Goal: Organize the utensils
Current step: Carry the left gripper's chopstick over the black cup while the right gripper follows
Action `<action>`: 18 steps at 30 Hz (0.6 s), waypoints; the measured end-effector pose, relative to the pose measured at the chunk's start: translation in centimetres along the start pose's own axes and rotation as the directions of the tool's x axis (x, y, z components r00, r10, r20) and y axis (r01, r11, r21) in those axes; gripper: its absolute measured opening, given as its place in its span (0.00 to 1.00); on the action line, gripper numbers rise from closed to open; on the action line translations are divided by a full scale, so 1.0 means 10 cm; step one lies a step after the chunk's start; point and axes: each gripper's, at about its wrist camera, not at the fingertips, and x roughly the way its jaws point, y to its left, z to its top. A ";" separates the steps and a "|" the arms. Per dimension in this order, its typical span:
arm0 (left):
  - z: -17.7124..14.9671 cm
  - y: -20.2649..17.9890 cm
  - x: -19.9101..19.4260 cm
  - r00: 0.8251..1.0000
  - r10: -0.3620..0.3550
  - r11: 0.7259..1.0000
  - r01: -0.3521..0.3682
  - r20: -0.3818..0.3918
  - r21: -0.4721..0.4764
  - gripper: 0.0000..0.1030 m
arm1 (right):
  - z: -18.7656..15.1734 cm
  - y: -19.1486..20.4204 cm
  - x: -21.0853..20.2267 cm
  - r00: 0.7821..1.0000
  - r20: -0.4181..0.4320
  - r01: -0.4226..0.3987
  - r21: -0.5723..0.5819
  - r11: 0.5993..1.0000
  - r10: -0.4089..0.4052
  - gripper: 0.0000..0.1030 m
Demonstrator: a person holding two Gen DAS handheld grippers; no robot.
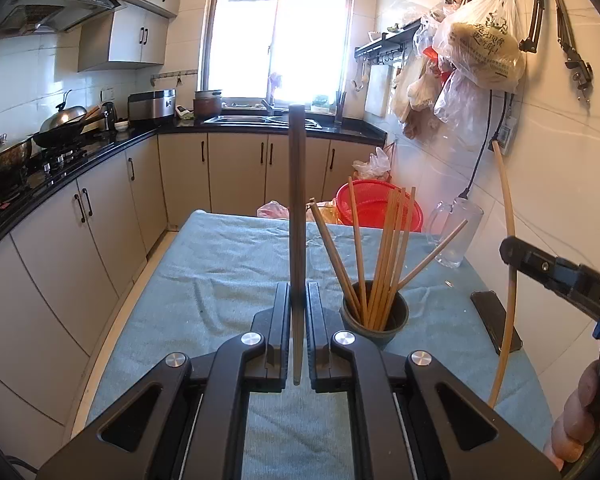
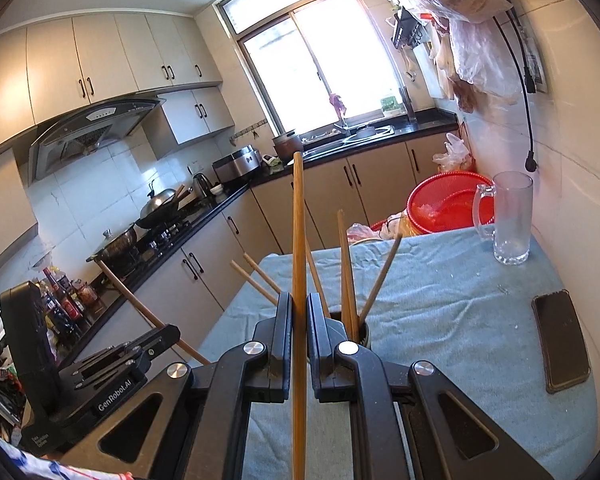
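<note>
My left gripper (image 1: 298,292) is shut on a dark chopstick (image 1: 297,200) that stands upright between its fingers, above the blue-grey cloth. A dark cup (image 1: 374,316) holding several wooden chopsticks (image 1: 384,256) stands just right of it. My right gripper (image 2: 299,300) is shut on a light wooden chopstick (image 2: 299,240), held upright just left of and above the cup (image 2: 364,334). In the left wrist view the right gripper's body (image 1: 560,276) and its chopstick (image 1: 508,264) show at the right. In the right wrist view the left gripper's body (image 2: 112,364) and its chopstick (image 2: 148,312) show at the lower left.
A black phone (image 2: 560,340) lies on the cloth (image 2: 440,320) at the right. A clear glass mug (image 2: 508,216) stands at the far right corner by the wall. A red basket (image 2: 448,200) sits beyond the table. Counter and cabinets (image 1: 100,208) run along the left.
</note>
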 end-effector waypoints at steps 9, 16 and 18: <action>0.13 -0.01 0.10 1.000 -0.013 1.000 0.013 0.011 0.006 0.06 | 0.15 -0.06 0.06 0.999 0.044 -0.011 0.013 1.000 0.010 0.07; 0.21 -0.02 0.16 1.000 -0.022 1.000 0.022 0.013 0.004 0.06 | 0.26 -0.12 0.11 0.997 0.069 -0.025 0.035 0.999 0.023 0.07; 0.25 -0.01 0.17 1.000 -0.026 1.000 0.026 0.016 0.000 0.06 | 0.30 -0.12 0.12 0.997 0.077 -0.027 0.035 0.999 0.024 0.07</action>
